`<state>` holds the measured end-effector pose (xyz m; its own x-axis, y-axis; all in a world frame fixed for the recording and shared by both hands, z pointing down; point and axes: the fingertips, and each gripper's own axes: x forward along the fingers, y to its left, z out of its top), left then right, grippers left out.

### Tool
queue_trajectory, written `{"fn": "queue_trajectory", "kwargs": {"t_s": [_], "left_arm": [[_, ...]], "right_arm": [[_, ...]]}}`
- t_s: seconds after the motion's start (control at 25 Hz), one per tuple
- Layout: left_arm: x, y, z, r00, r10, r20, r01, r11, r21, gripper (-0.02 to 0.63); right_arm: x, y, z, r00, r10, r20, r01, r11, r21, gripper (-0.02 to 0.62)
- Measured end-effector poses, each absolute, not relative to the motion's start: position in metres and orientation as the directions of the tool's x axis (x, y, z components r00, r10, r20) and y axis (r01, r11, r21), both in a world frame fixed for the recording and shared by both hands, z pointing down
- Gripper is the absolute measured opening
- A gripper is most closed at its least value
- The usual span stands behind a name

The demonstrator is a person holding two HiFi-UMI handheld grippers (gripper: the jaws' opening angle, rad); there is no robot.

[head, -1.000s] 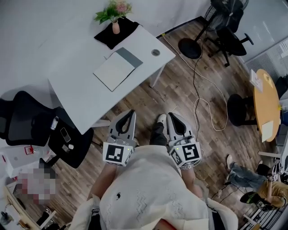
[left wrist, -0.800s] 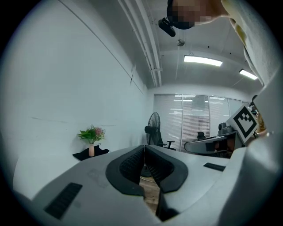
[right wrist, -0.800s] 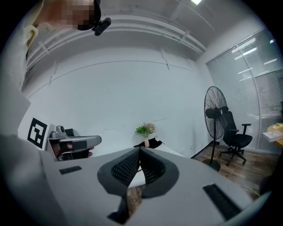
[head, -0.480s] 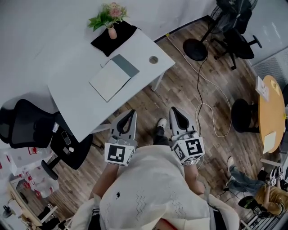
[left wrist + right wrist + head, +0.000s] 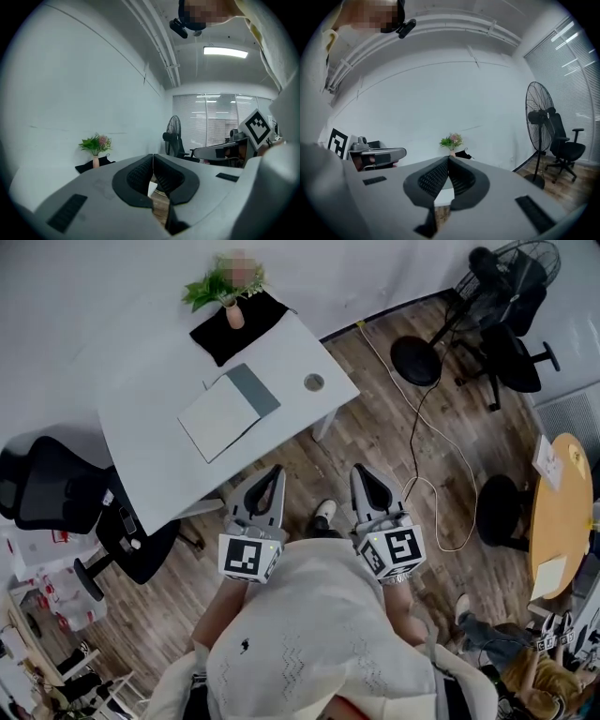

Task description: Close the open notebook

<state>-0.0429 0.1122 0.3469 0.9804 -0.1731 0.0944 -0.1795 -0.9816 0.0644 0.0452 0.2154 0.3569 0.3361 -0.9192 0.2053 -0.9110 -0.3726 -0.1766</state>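
Observation:
The notebook [image 5: 217, 416] lies on the white table [image 5: 150, 456], a pale sheet uppermost and a grey-green strip [image 5: 253, 388] along its far side. I hold both grippers side by side in front of my body, over the wooden floor and short of the table's near edge. My left gripper [image 5: 275, 471] is shut and holds nothing, its pads meeting in the left gripper view [image 5: 153, 156]. Beside it my right gripper [image 5: 359, 470] is shut and empty too [image 5: 448, 158]. Neither touches the notebook.
A vase of flowers [image 5: 230, 298] stands on a black cloth [image 5: 239, 326] at the table's far end. Black office chairs [image 5: 47, 486] stand left of the table. A fan [image 5: 511, 273], another chair [image 5: 520, 352], a floor cable [image 5: 419, 451] and a round wooden table [image 5: 561, 512] are at the right.
The table and notebook have slid down and to the left in the head view, closer to me. Both grippers have kept their places in front of my body and stayed shut.

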Motion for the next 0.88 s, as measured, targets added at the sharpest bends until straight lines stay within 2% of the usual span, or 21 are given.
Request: {"fn": "queue_trajectory", "kwargs": {"t_s": [0.36, 0.88], "left_arm": [[-0.002, 0.131, 0.349, 0.973, -0.209, 0.096, -0.214, -0.976, 0.045, 0.014], [0.024, 0.115, 0.357, 0.964, -0.24, 0.117, -0.25, -0.965, 0.076, 0.014]], "right_arm": [[0.097, 0.23, 0.358, 0.31, -0.929, 0.201, -0.925, -0.344, -0.161, 0.002], [0.113, 0.214, 0.364, 0.258, -0.938, 0.232, -0.941, -0.299, -0.161, 0.002]]}}
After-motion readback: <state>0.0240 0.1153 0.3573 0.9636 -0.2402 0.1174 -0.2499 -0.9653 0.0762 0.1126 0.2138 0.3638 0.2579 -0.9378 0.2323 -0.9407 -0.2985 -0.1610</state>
